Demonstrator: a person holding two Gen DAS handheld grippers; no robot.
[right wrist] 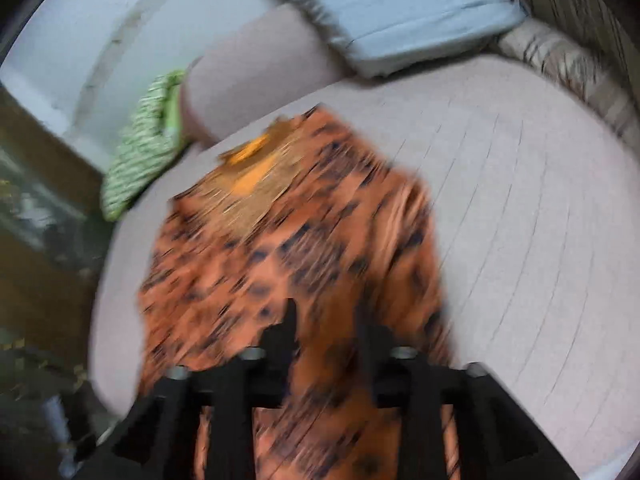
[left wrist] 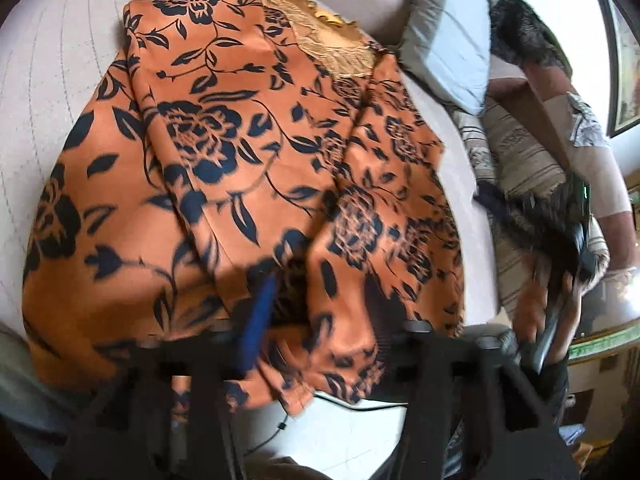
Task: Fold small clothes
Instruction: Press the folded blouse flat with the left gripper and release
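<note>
An orange garment (left wrist: pixel 248 168) printed with black roses and leaves lies spread over a pale quilted cushion (left wrist: pixel 60 64), filling the middle of the left wrist view from about 11 o'clock down to 5 o'clock. A gold embroidered neckline (left wrist: pixel 336 48) sits at its far end, toward 12 o'clock. The cloth is loosely creased lengthwise, with its near hem hanging over the cushion's front edge.

No container shows in either view.

The left gripper (left wrist: pixel 312 312) sits at 6 o'clock over the near hem. Its blue finger (left wrist: pixel 260 320) stands to the left and a dark, blurred one to the right, parted, with a bunched fold of the garment rising between them; whether the pads press on it cannot be told through the blur.

In the right wrist view the garment (right wrist: pixel 288 248) is heavily smeared, reaching from the centre down to 6 o'clock. The right gripper (right wrist: pixel 328 328) has its two black fingers (right wrist: pixel 286 328) apart with orange cloth showing in the gap; a grip cannot be told.

At 3 o'clock in the left view a person's arm (left wrist: pixel 592 168) reaches in with a dark blurred tool. A light blue pillow (right wrist: pixel 408 12) leans at 1 o'clock, a striped cushion (right wrist: pixel 568 64) at 2 o'clock, and a green-and-white patterned cloth (right wrist: pixel 144 140) lies at 9 o'clock off the cushion's edge. A framed picture (left wrist: pixel 624 64) hangs on the wall at 2 o'clock in the left view.
</note>
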